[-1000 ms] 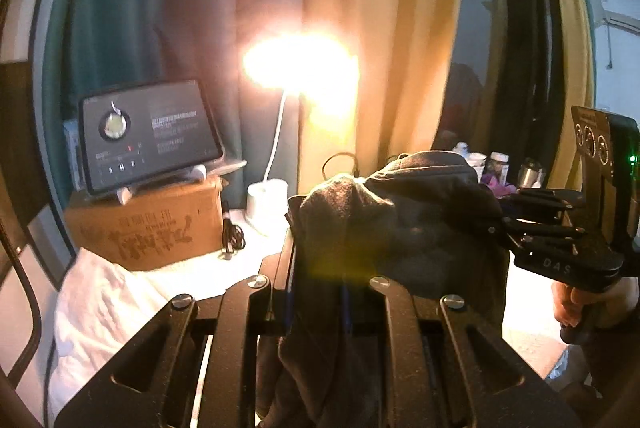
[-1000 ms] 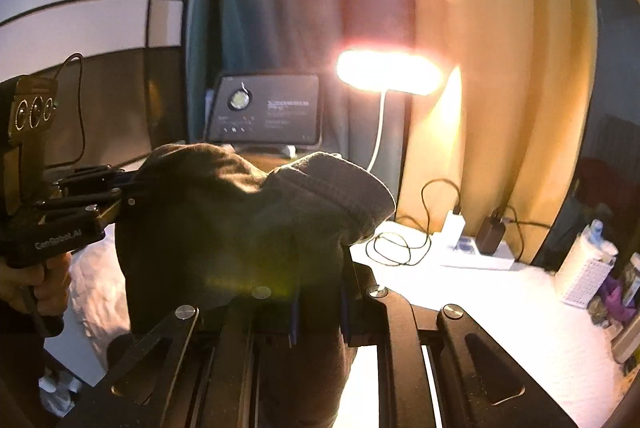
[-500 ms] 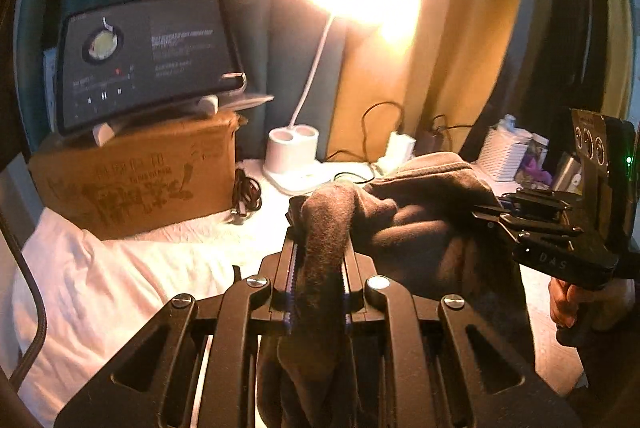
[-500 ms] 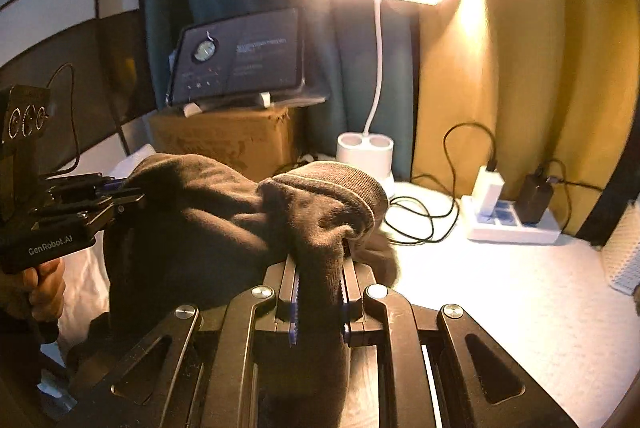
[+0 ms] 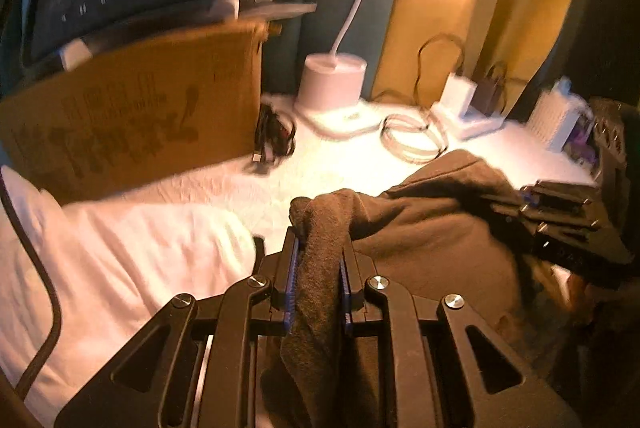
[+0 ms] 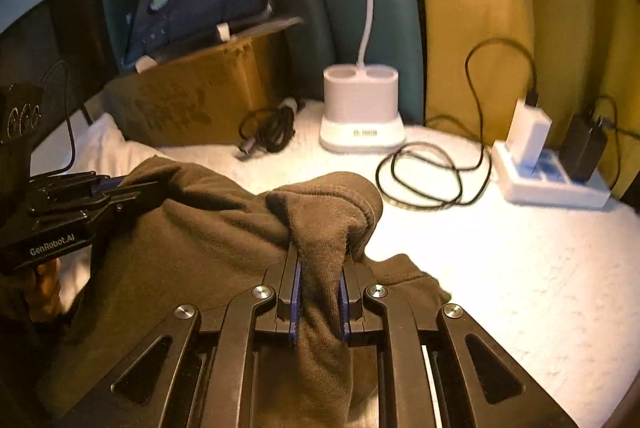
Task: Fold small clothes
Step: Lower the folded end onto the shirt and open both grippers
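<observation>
Left gripper point(image 5: 316, 268) and right gripper point(image 6: 319, 282) each have jaws clamped on the brown garment point(image 6: 208, 228); it hangs above the table point(image 6: 520, 268). Risk: cloth bunches if set down slack; coiled cable point(image 6: 424, 176) nearby could snag.

— Where was your left camera looking from?

— It sat on my left gripper point(image 5: 316, 268), peering forward and downward along the fingers, very near the dark garment point(image 5: 432, 240) bunched between them. Beyond lay the white tabletop point(image 5: 340, 172), with the cardboard box point(image 5: 132, 116) to its left and my right gripper point(image 5: 560, 216) at the right edge.

— And the right one?

— Same seat on my right gripper point(image 6: 318, 284), same downward tilt, equally near. My left gripper point(image 6: 120, 188) showed at its left edge.

— What did both views catch?

— Both took in the garment, the box, the lamp base point(image 6: 360, 108), the power strip point(image 6: 548, 180) and the curtain point(image 6: 480, 8) behind.
</observation>
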### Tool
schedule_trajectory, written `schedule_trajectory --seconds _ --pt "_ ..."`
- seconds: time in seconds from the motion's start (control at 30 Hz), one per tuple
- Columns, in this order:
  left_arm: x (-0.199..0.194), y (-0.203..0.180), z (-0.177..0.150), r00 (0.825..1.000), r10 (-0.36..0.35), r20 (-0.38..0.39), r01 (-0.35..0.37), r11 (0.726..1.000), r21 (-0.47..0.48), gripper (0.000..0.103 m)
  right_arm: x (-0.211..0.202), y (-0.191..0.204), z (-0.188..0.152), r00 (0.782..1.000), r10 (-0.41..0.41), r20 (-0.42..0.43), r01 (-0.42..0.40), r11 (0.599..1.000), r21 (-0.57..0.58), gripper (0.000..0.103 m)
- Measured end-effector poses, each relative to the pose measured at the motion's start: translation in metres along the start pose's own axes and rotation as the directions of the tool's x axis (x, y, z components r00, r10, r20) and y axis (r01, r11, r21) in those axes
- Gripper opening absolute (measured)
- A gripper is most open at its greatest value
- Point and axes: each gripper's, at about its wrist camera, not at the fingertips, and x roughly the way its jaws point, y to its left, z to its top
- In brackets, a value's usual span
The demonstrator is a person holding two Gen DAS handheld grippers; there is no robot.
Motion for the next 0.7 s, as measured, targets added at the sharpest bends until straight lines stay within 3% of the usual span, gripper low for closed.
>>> schedule_trajectory --seconds 0.3,0.43,0.7 --pt "0.017 0.012 -0.003 0.994 0.071 -0.080 -0.075 0.996 -0.051 0.015 0.023 -0.024 -0.014 0.996 0.027 -0.083 -0.019 0.995 0.093 0.015" --pt "0.021 0.017 -0.004 0.992 0.067 -0.103 -0.074 0.995 -0.064 0.015 0.018 -0.041 -0.022 0.994 0.062 -0.090 -0.047 0.985 0.167 0.023" --pt "-0.001 0.009 0.004 0.996 0.078 -0.039 -0.079 0.996 -0.030 0.015 -0.004 -0.042 -0.023 0.997 0.026 -0.078 -0.012 0.985 0.171 0.030"
